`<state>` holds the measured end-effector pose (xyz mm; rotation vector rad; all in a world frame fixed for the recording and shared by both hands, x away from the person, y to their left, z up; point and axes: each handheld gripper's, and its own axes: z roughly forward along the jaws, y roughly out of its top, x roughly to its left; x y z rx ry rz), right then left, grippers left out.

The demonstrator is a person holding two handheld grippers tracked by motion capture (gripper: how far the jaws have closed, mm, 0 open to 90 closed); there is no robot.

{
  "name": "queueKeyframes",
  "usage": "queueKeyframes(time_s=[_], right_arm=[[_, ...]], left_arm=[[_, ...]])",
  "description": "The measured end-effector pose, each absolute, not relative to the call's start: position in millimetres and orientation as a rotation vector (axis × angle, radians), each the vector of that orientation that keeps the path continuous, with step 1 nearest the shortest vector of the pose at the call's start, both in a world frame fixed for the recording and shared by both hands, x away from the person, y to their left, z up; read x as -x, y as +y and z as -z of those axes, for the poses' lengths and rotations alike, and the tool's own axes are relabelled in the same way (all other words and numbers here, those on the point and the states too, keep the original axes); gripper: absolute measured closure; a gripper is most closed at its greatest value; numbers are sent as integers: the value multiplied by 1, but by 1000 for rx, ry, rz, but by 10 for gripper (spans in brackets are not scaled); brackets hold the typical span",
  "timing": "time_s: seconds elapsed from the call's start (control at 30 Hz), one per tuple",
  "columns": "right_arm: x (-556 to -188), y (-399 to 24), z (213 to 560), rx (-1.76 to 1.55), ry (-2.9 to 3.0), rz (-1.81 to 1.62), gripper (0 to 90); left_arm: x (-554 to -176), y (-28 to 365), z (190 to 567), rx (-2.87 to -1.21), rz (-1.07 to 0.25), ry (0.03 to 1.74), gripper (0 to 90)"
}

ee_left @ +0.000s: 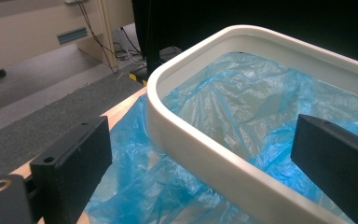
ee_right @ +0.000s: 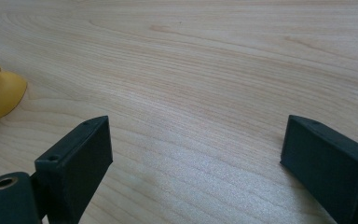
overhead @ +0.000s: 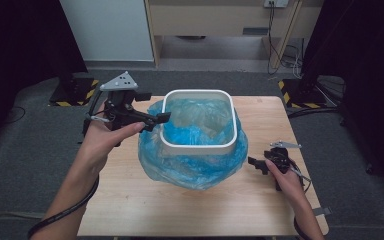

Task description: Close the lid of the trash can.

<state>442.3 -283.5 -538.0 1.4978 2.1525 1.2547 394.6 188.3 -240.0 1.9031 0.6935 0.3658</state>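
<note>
The white bin, upright at table centre and lined with a blue bag, is straddled at its nine-o'clock rim by the left gripper, jaws apart, while the right gripper is held open at four o'clock.

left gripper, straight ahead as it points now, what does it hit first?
Likely the white bin's rim: the left gripper is open, jaws straddling the near wall. Beyond it, the blue bag lining the inside. Depth is a guess.

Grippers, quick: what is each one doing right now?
Left gripper: open, jaws straddling the white bin's rim, holding nothing.
Right gripper: open, empty, over the bare table.
</note>
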Motion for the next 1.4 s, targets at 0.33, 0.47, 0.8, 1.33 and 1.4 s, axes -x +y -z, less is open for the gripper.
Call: queueKeyframes(time_s=[0.33,0.47,0.8,1.33,1.4], right_arm=[[-442,-283,538,-1497,2153,-1249,86],[-442,-283,538,-1497,2153,-1250,85],[-442,-284,538,-1499,2153,-1259,86],[-442,-283,538,-1497,2154,-1254,86],[-442,-283,538,-1497,2155,-1253,86]], left_arm=[[-387,202,239,-1873,-417,725,46],[-387,204,242,-1868,-430,739,45],[-385,215,251,-1835,-491,804,43],[-377,239,287,-1798,-546,924,42],[-378,243,292,-1795,-543,941,42]])
